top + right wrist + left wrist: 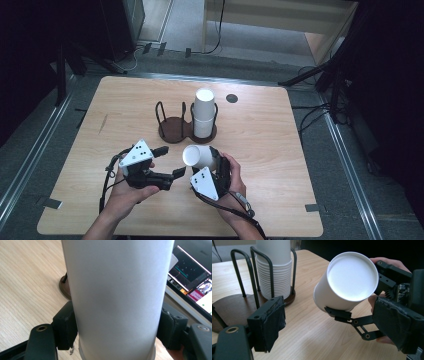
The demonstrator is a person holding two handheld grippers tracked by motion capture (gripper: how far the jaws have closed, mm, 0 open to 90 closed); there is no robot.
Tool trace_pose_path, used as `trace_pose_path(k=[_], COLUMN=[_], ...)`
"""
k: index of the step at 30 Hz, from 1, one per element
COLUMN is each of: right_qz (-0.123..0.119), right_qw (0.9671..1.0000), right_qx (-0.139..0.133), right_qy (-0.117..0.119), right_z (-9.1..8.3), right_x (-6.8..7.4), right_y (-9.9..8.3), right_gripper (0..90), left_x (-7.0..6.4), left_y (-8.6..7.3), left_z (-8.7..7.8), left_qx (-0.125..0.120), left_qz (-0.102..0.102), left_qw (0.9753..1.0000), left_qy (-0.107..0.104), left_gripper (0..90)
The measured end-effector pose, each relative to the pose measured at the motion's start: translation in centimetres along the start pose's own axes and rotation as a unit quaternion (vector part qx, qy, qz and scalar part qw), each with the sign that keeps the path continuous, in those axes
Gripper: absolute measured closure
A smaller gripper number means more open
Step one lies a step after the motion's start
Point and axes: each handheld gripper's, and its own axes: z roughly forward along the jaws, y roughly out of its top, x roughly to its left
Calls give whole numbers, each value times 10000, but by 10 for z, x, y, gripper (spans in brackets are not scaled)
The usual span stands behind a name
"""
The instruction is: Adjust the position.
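Observation:
My right gripper is shut on a white paper cup, which lies tilted above the table with its closed base turned toward my left gripper. In the right gripper view the cup stands between both pads. My left gripper is open just left of the cup, with nothing between its fingers. In its own view the left gripper faces the cup's base. A dark two-slot cup holder stands mid-table; its right slot holds a stack of white cups, and its left slot is bare.
The stack of cups sits inside wire posts on the holder's base. A small dark disc lies on the table behind the holder. Off the table's side, a lit monitor stands. Cables run over the floor beyond the far edge.

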Motion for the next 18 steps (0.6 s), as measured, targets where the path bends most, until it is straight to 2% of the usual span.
trace_pose_path(k=[6, 11, 18], right_qz=[-326, -419, -580], right_qw=[9995, 9991, 9982], right_qx=[-21, -61, -164], right_qy=[-47, 4, 74], right_z=[0, -1, -2], right_x=[5, 8, 14], right_y=[0, 1, 2], right_gripper=[284, 284, 285], left_x=[-1, -3, -7], left_y=[-1, -1, -1], left_z=[2, 4, 8], left_qx=[60, 202, 499], left_qz=[49, 110, 237], left_qw=[9999, 9997, 9980], left_qy=[-66, -122, -296], left_gripper=[119, 109, 126])
